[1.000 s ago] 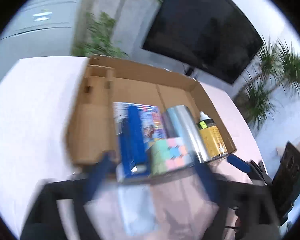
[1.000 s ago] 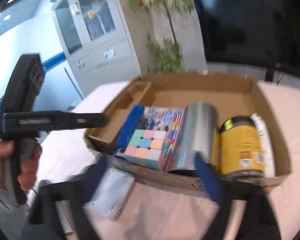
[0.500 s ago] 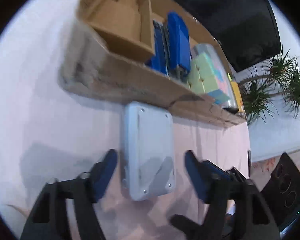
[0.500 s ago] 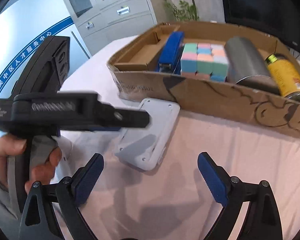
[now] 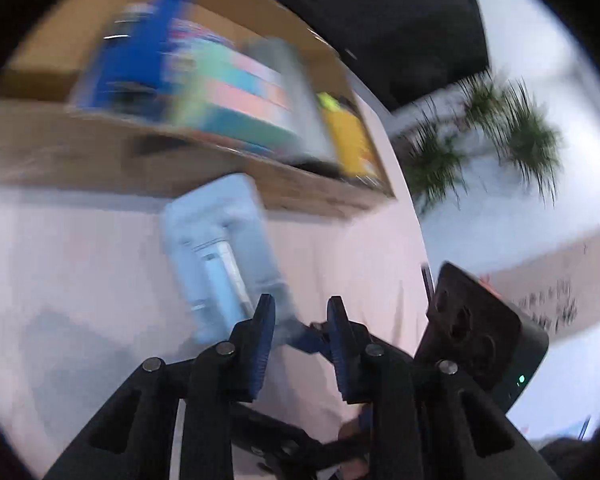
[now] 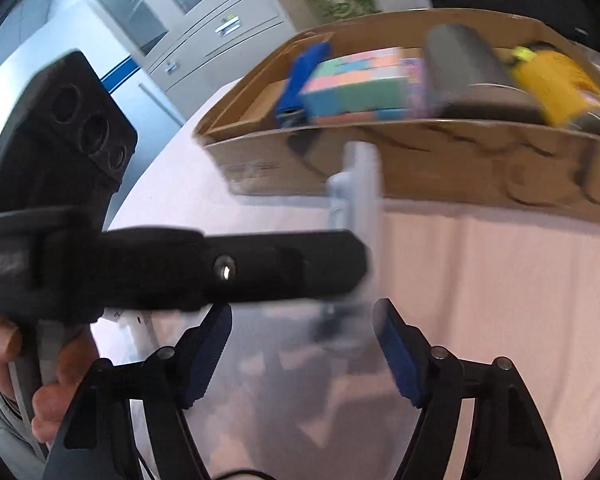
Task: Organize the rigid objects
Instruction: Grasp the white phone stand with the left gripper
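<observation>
The left gripper [image 5: 300, 322] is pinching the near edge of the pale blue case [image 5: 220, 264] at frame centre, below the cardboard box [image 5: 100, 152] – it looks stiff, light, slick – while the right gripper [image 6: 302, 346] is hanging spread, empty
</observation>
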`<state>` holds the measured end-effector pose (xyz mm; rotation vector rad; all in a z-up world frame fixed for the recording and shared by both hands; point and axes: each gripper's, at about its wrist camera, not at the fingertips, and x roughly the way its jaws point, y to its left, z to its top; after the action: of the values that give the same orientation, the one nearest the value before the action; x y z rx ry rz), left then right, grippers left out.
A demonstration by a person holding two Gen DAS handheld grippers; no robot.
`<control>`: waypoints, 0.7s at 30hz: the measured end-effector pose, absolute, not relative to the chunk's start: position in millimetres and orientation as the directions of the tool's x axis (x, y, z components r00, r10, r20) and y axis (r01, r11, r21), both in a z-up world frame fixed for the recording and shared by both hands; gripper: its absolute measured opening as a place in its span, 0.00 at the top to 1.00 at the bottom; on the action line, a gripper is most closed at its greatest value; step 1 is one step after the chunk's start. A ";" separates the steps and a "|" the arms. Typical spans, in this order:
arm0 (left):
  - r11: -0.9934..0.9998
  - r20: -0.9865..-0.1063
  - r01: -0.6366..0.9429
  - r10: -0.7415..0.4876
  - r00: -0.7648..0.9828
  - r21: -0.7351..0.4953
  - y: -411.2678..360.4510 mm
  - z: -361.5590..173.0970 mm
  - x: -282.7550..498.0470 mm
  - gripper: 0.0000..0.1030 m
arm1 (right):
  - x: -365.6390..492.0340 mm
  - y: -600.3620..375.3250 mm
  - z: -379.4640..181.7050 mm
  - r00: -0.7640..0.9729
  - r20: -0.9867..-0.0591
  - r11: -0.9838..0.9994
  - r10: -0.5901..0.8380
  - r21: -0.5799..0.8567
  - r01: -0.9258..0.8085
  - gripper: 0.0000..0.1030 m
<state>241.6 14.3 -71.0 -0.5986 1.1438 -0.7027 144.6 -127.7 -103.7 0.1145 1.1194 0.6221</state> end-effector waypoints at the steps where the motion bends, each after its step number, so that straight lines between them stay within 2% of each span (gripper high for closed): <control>1: 0.651 -0.605 0.207 -0.757 0.249 -0.730 5.9 -66.0 242.5 0.76 | 143.4 -142.2 -101.9 0.307 -0.810 0.844 0.500 0.376 -0.382 0.30; 3: 0.657 -0.598 0.210 -0.750 0.282 -0.724 7.7 -58.0 241.1 0.76 | 140.9 -165.0 -98.1 0.335 -0.810 0.864 0.482 0.374 -0.339 0.30; 4: 0.673 -0.606 0.201 -0.733 0.309 -0.712 13.3 -56.0 239.9 0.69 | 139.6 -177.3 -94.3 0.359 -0.812 0.878 0.461 0.357 -0.318 0.30; 5: 0.693 -0.620 0.187 -0.712 0.330 -0.696 16.7 -56.4 239.6 0.57 | 138.1 -187.4 -90.0 0.386 -0.815 0.893 0.433 0.330 -0.306 0.30; 7: 0.759 -0.674 0.125 -0.631 0.385 -0.639 34.4 -61.8 237.8 0.40 | 139.0 -195.4 -86.1 0.405 -0.822 0.905 0.402 0.288 -0.313 0.30; 10: 0.796 -0.727 0.042 -0.571 0.382 -0.603 52.4 -77.2 240.6 0.40 | 151.5 -184.3 -93.7 0.382 -0.831 0.894 0.405 0.272 -0.355 0.30; 14: 0.790 -0.731 -0.001 -0.567 0.379 -0.613 65.5 -89.9 236.9 0.40 | 157.0 -156.8 -104.0 0.349 -0.845 0.873 0.404 0.243 -0.422 0.31; 18: 0.758 -0.712 -0.029 -0.598 0.367 -0.652 70.1 -99.0 236.8 0.40 | 150.6 -138.7 -116.5 0.371 -0.871 0.889 0.320 0.141 -0.436 0.31; 21: 0.731 -0.686 -0.015 -0.633 0.358 -0.682 67.9 -103.3 237.0 0.41 | 145.3 -131.6 -115.2 0.385 -0.868 0.885 0.315 0.122 -0.450 0.33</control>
<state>236.9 67.9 -103.3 -0.6653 1.1504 -0.4386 145.3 -131.6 -115.2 -0.1418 1.0706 0.4889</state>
